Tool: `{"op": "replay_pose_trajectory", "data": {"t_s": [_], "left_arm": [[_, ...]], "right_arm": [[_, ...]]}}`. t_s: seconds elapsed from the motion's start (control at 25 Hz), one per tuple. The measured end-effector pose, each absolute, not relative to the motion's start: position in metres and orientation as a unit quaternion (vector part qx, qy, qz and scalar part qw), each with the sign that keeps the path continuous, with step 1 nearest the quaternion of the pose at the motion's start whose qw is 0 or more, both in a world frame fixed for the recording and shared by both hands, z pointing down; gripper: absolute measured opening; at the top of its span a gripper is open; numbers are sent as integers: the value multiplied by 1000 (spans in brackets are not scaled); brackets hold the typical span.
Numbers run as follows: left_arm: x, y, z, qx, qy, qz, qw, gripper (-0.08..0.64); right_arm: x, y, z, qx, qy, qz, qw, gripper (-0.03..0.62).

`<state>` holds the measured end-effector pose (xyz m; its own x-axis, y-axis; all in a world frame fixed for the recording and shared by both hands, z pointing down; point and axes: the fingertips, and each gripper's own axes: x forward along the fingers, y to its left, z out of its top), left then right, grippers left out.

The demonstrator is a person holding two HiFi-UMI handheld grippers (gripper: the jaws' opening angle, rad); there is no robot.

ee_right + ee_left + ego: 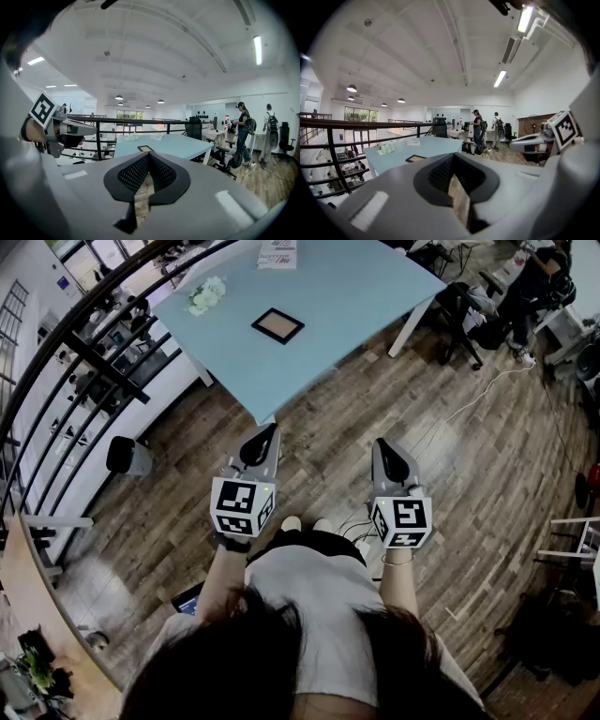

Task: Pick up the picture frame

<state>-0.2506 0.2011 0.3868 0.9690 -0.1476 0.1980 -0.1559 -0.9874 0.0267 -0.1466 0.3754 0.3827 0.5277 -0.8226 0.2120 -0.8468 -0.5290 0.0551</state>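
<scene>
Two grippers are held side by side above the wooden floor [459, 465], just in front of the person who carries them. The left gripper [270, 431] has its jaws closed, with the tips together and nothing between them. Only a thin strip of floor shows through the slit behind the tips. The right gripper [381, 442] is the same, its jaws pressed together and empty.

Both grippers point toward a light blue table [366, 296], whose near corner is a little beyond them. The picture frame [277, 325] lies flat on this table, well apart from both grippers. It has a dark border and a pale brown middle. A small bunch of white flowers [205, 294] lies to the far left of the frame and does not touch it. A printed paper [277, 256] rests at the far edge of the table. A black railing [89, 348] runs along the left side. At the far right, a person [542, 277] stands near some chairs.
</scene>
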Motion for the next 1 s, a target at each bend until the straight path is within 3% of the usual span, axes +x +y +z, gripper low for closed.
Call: {"op": "replay_pose_trajectory", "data": {"t_s": [0.84, 1.0], "left_arm": [[-239, 226, 399, 982, -147, 115, 32, 60], [-223, 215, 404, 981, -147, 118, 40, 60]], "right_arm": [[-100, 432, 379, 868, -491, 60, 53, 6], [-82, 422, 382, 864, -496, 68, 47, 37]]}}
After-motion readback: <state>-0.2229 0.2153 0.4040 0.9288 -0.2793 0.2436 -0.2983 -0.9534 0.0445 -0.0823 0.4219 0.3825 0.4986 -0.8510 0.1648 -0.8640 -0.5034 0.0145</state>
